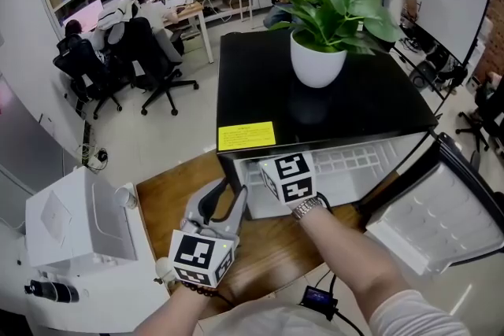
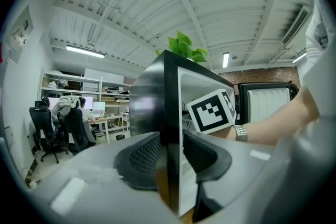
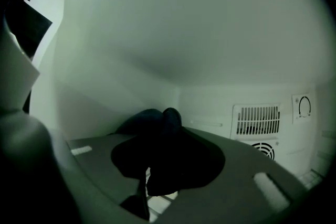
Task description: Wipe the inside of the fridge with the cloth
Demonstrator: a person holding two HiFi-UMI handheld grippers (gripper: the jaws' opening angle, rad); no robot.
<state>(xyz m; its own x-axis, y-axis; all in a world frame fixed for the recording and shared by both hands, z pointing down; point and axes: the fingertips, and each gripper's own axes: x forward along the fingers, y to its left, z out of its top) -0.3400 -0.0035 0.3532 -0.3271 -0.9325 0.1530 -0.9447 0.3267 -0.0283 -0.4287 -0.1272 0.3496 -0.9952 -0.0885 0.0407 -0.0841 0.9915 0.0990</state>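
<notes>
A black mini fridge (image 1: 354, 106) stands with its door (image 1: 441, 208) swung open to the right. My left gripper (image 1: 228, 191) clamps the front edge of the fridge's left wall (image 2: 170, 97), and the left gripper (image 2: 170, 153) has one ribbed pad on each side of that wall. My right arm reaches into the fridge; only its marker cube (image 1: 288, 177) shows in the head view. Inside, the right gripper (image 3: 160, 159) is shut on a dark bunched cloth (image 3: 157, 122), which lies close to the white left inner wall (image 3: 89, 92), near the back corner.
A potted plant (image 1: 317, 59) sits on the fridge top beside a yellow label (image 1: 246, 136). The fridge's back wall has a vent (image 3: 256, 120) and a dial (image 3: 304, 106). A white box (image 1: 75, 216) stands at the left on the floor. People sit at desks farther off.
</notes>
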